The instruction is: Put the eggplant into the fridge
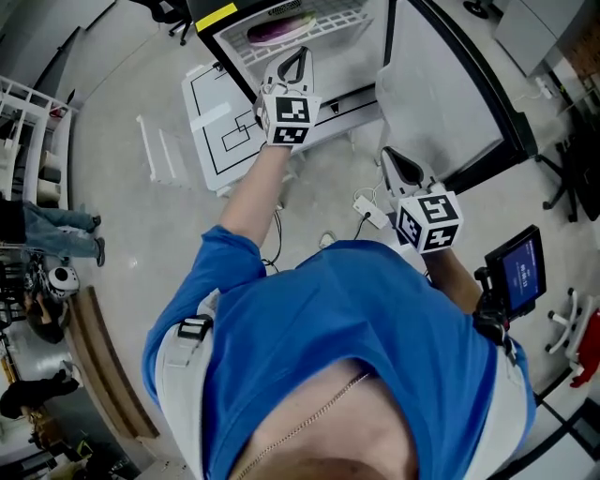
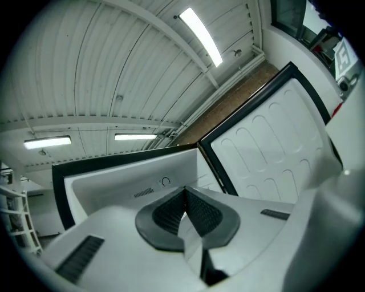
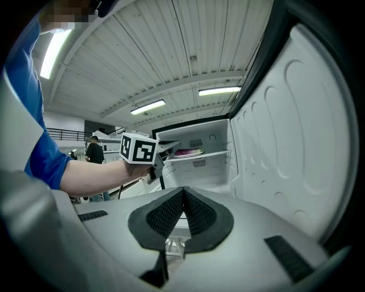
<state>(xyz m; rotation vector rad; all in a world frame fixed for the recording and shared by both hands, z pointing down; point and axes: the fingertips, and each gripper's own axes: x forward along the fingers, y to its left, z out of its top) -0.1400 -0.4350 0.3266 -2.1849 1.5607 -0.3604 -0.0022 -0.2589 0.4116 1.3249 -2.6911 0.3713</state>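
Left hand-held gripper (image 2: 184, 197) is clenched with its ribbed pads pressed together and nothing between them; it points level toward the open fridge (image 3: 219, 168), its tip close in front of the white wire shelf (image 1: 328, 21). The right hand-held gripper (image 3: 182, 199) is likewise clenched and empty, held lower and nearer the body, beside the inner face of the open door (image 1: 441, 84). A purple thing that I take to be the eggplant (image 1: 277, 29) lies on that shelf, inside the compartment and apart from both sets of jaws, so the placing itself looks done; what seems left is to get clear and, perhaps, to shut the door. The chief risk I judge from here is the left tip catching the shelf's front edge, which could jolt the wire rack and set the rounded eggplant rolling toward the opening. How near it lies to the front edge is hard to tell, so a knock might bring it out onto the floor (image 1: 131, 94). Swinging the door while either jaw sits in its path could trap the tool or bounce the door back open. A white cable (image 1: 367, 208) lies on the floor by the person's feet and could snag a step.
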